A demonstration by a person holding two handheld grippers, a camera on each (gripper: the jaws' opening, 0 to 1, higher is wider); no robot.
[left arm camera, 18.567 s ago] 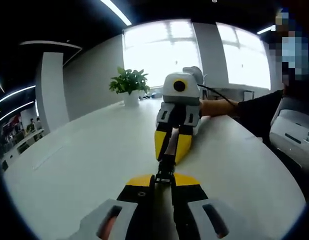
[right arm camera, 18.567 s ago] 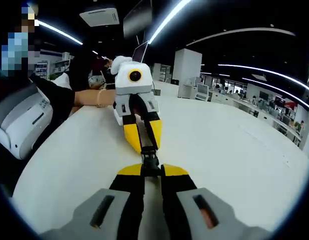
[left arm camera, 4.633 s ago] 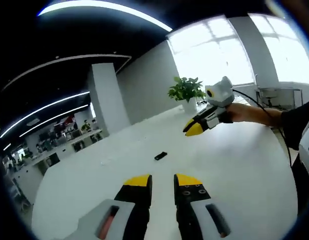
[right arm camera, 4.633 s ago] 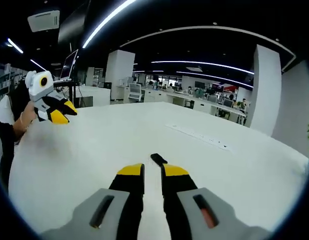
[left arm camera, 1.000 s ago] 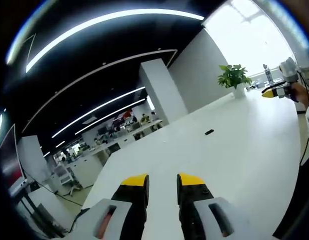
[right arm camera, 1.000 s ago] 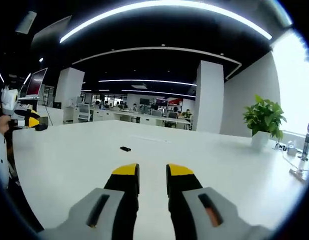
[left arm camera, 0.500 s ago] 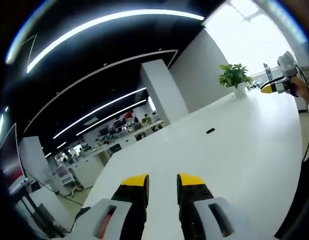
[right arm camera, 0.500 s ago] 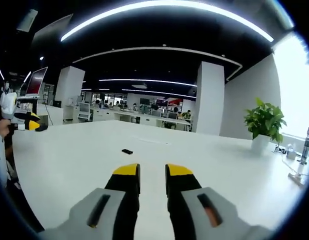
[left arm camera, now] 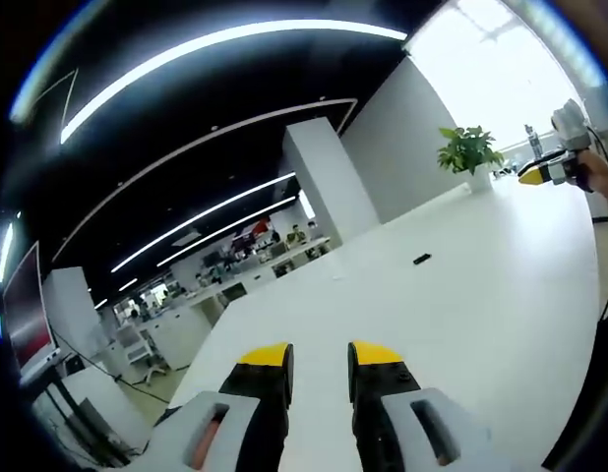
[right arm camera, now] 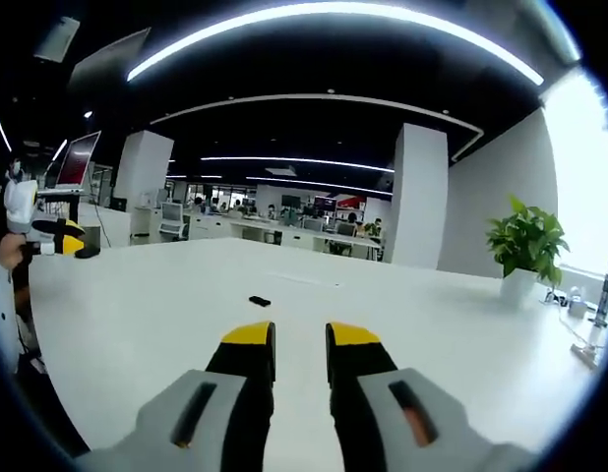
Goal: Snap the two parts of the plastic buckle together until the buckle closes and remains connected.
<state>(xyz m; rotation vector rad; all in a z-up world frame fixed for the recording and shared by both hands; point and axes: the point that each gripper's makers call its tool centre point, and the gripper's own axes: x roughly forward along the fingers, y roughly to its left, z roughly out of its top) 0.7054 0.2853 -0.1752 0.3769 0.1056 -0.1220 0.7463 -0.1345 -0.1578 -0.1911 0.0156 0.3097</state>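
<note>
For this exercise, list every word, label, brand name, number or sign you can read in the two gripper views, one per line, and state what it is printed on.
None can be read.
The buckle on the white table: too small to show any marking.
The screen at the far left in the right gripper view: lit, but its content is blurred.
The left gripper and the right gripper: no printing shows on their yellow-tipped jaws.

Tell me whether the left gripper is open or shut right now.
Open. In the left gripper view its yellow-tipped jaws stand apart, nothing between the left gripper tips; the white table shows through the gap.
</note>
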